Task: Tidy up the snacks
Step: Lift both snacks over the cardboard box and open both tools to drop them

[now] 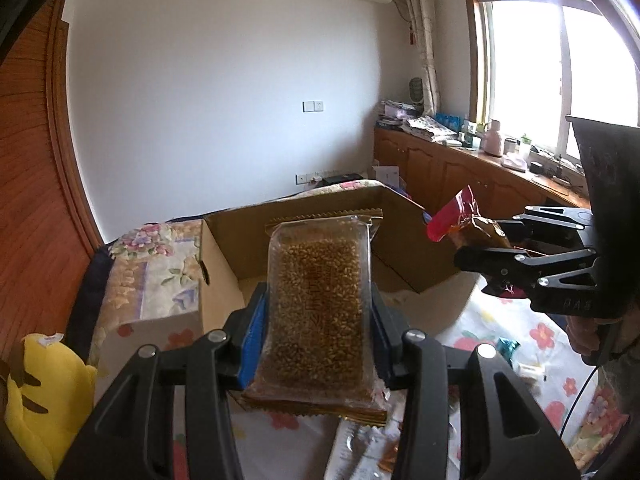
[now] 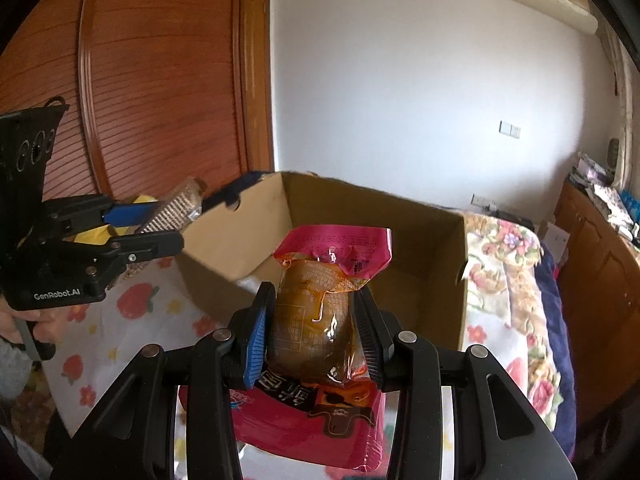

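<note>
My left gripper (image 1: 318, 316) is shut on a clear packet of golden-brown grain bar (image 1: 318, 304), held up in front of an open cardboard box (image 1: 404, 240). My right gripper (image 2: 314, 332) is shut on a pink-topped packet with a brown meat snack (image 2: 316, 312) inside, just before the same box (image 2: 420, 248). The right gripper also shows in the left wrist view (image 1: 480, 244) at the right, with its pink packet (image 1: 460, 216) over the box's right edge. The left gripper shows in the right wrist view (image 2: 160, 224) at the left with the grain bar (image 2: 176, 204).
The box stands on a bed with a floral cover (image 1: 520, 340). A yellow plush toy (image 1: 44, 384) lies at the left. A larger pink snack bag (image 2: 312, 420) lies under my right gripper. Small wrapped snacks (image 1: 508, 348) lie on the cover. Wooden cabinets (image 1: 440, 168) run along the window wall.
</note>
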`<state>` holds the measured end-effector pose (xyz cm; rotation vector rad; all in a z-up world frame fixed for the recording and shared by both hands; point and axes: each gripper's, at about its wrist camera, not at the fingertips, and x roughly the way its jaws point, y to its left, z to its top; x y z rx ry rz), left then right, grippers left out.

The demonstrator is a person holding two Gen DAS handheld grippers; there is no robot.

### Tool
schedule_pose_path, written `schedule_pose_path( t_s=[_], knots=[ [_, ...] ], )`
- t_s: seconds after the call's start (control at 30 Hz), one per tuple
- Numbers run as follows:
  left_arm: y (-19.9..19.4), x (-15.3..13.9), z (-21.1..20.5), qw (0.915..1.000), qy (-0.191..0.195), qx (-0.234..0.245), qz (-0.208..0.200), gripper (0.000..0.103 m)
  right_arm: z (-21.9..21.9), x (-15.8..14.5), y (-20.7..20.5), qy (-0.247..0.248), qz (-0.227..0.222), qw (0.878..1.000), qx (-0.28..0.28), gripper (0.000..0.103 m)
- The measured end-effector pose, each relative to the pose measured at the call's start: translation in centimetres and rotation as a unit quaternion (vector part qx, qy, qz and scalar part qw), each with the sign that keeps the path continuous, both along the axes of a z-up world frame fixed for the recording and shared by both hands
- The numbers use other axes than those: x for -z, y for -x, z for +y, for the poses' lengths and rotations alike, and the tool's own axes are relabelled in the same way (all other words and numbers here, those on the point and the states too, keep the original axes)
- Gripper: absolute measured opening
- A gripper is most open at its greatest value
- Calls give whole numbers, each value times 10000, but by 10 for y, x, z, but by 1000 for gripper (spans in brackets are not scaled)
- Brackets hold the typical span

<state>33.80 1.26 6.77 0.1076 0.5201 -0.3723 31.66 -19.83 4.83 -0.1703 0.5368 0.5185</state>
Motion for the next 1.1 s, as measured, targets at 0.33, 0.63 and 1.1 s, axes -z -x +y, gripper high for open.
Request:
schedule_pose_path(
  t_s=[0.33,0.63,1.1],
  knots=[
    [-39,11,6,9996,243,-133,6,45,-5,12,-40,-141,76,9999,61,40],
    [-75,32,-1,9985,349,-327,252,45,2,33,-81,-64,350,9990,261,40],
    [-86,48,-15,9975,131,-524,461,54,7,56,-93,133,708,9969,319,44]
  ],
)
